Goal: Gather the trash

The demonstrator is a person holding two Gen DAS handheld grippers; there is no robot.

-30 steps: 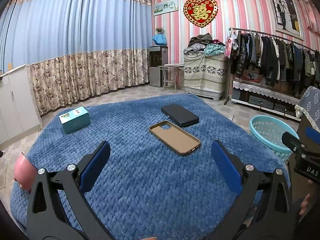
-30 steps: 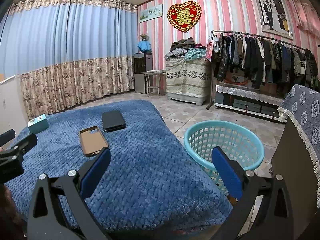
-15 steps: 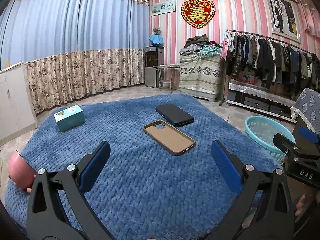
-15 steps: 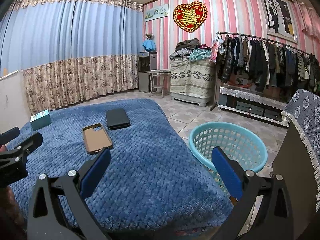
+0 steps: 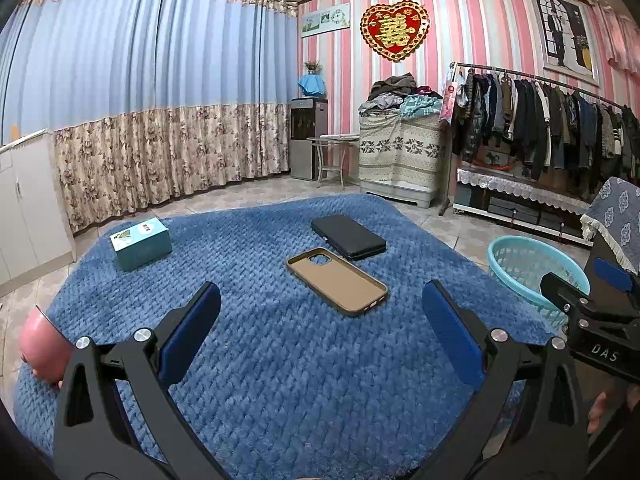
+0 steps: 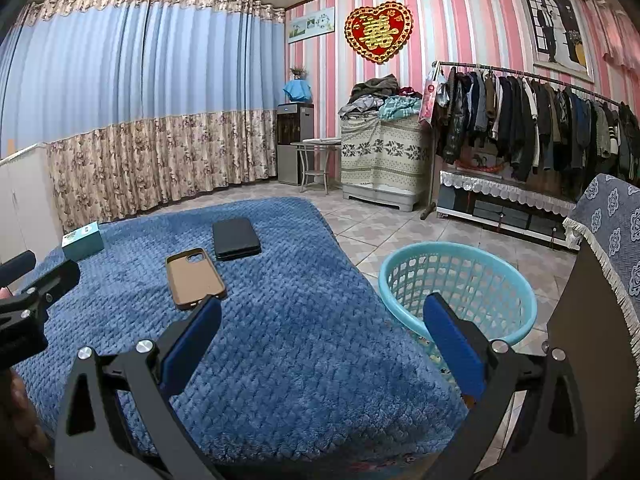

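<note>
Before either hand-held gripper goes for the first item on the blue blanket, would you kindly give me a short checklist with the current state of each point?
1. Left hand-held gripper open, nothing held: ok.
2. Right hand-held gripper open, nothing held: ok.
3. Tan phone case lies flat, apart from the black case: ok.
4. Teal box unobstructed on the blanket: ok.
5. Teal basket upright, mouth open, beside the blanket: ok.
6. Which items count as trash: cannot tell.

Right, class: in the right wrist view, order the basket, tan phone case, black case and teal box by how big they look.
1. basket
2. tan phone case
3. black case
4. teal box, though it lies farthest away
</note>
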